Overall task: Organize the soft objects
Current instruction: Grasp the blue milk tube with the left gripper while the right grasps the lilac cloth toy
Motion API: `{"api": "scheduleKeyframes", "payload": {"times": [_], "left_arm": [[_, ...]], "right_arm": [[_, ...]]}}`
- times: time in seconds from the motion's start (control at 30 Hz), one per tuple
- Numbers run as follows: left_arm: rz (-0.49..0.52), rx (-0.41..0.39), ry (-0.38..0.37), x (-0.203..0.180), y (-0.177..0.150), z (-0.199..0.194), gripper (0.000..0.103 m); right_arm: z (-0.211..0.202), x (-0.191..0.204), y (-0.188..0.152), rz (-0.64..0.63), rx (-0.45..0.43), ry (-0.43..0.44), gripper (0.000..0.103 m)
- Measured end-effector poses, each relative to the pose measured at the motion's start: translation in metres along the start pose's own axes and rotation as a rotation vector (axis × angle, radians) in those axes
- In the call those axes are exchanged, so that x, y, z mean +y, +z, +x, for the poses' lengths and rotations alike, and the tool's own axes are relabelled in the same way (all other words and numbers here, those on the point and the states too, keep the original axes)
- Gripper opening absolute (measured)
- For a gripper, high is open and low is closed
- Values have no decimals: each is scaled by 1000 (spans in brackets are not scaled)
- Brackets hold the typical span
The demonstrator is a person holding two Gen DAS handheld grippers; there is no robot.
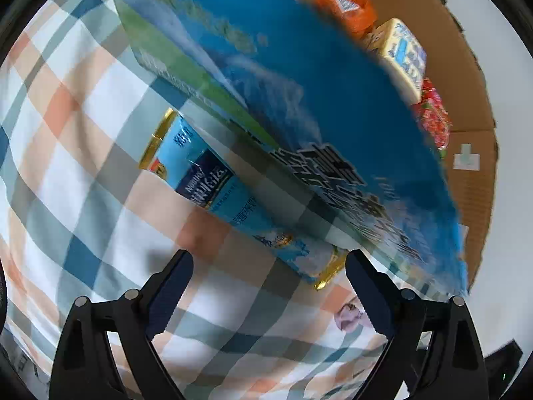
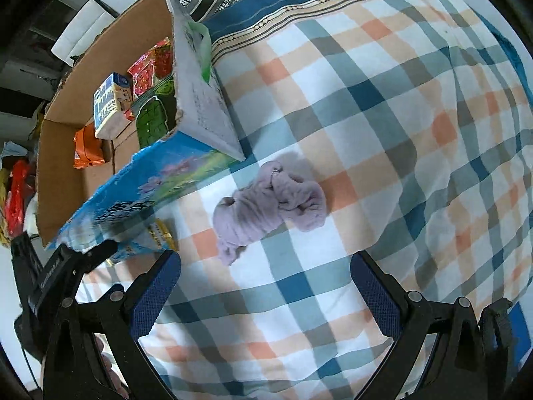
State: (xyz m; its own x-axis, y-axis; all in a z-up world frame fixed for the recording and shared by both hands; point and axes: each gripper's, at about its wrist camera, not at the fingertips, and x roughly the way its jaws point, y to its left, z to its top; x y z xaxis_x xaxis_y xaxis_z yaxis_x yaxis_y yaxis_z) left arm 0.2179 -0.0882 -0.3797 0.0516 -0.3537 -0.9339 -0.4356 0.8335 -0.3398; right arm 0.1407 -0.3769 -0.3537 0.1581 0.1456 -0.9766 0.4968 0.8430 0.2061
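left claw (image 1: 268, 286): fingers apart, nothing between them; hovers over the checked bedsheet (image 1: 66, 173), close to the box flap
right claw (image 2: 265, 283): fingers apart, empty; hangs above the bedsheet (image 2: 399, 106), purple cloth ahead of it and between the finger lines, not touching
purple cloth (image 2: 269, 203): soft crumpled lilac bundle, lies on the bed just beside the box corner, outside the box; a small bit also shows near the right finger in the left wrist view (image 1: 348, 315)
cardboard box (image 2: 63, 153): open top, sits on the bed to the left of the cloth; blue printed outer side, brown inside
blue flap (image 1: 333, 100): printed box side, blurred, fills the upper middle of the left wrist view; dark lettering on it, unreadable
light blue packet (image 1: 213, 186): flat pouch with gold ends, lies on the sheet, partly under the blue box side; its edge also seen in the right wrist view (image 2: 160, 233)
orange pack (image 2: 88, 150): inside box, on the bottom
white-blue carton (image 2: 108, 105): inside box, tilted, next to orange pack
red wrapped items (image 2: 150, 66): inside box, by the far wall
green packet (image 2: 153, 116): inside box, against the white flap
white flap (image 2: 200, 93): upright box flap, torn edge, faces the bed
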Motion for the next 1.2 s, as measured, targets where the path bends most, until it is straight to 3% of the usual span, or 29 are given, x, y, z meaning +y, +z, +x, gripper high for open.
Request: {"api": "scheduleKeyframes", "payload": {"times": [0.13, 0.2, 0.23, 0.27, 0.37, 0.5, 0.6, 0.67, 0.8, 0.9, 1.03, 1.13, 1.2], "left_arm": [[-37, -8, 4, -2, -4, 15, 89], [-14, -43, 27, -5, -6, 18, 63], [8, -60, 44, -7, -8, 19, 57], [28, -66, 58, -9, -10, 19, 40], [94, -65, 85, -8, -16, 15, 32], [198, -51, 141, 5, -33, 0, 29], [237, -10, 162, 23, -42, -7, 28], [235, 42, 147, 36, -43, -7, 29], [173, 89, 103, 57, -35, -8, 34], [172, 108, 98, 62, -31, -6, 35], [201, 103, 134, 59, -6, -1, 35], [300, 76, 188, 33, -3, 3, 29], [406, 67, 232, 24, -11, 2, 27]], "right_arm": [[5, -3, 2, -14, -11, -47, 103], [7, -4, 2, -20, -4, -63, 103], [7, -6, 2, -19, -3, -67, 103], [8, -6, 2, -17, 2, -69, 103], [12, -7, 3, 14, 14, -54, 103], [33, -13, 12, 126, 54, 21, 100], [55, -16, 18, 206, 75, 77, 84], [69, -15, 21, 227, 88, 105, 62], [80, -13, 19, 232, 84, 135, 50], [74, -2, 10, 137, 138, 103, 47], [71, 25, -21, -126, 266, -3, 47], [75, 43, -38, -276, 309, -95, 47], [78, 51, -41, -304, 311, -106, 49]]}}
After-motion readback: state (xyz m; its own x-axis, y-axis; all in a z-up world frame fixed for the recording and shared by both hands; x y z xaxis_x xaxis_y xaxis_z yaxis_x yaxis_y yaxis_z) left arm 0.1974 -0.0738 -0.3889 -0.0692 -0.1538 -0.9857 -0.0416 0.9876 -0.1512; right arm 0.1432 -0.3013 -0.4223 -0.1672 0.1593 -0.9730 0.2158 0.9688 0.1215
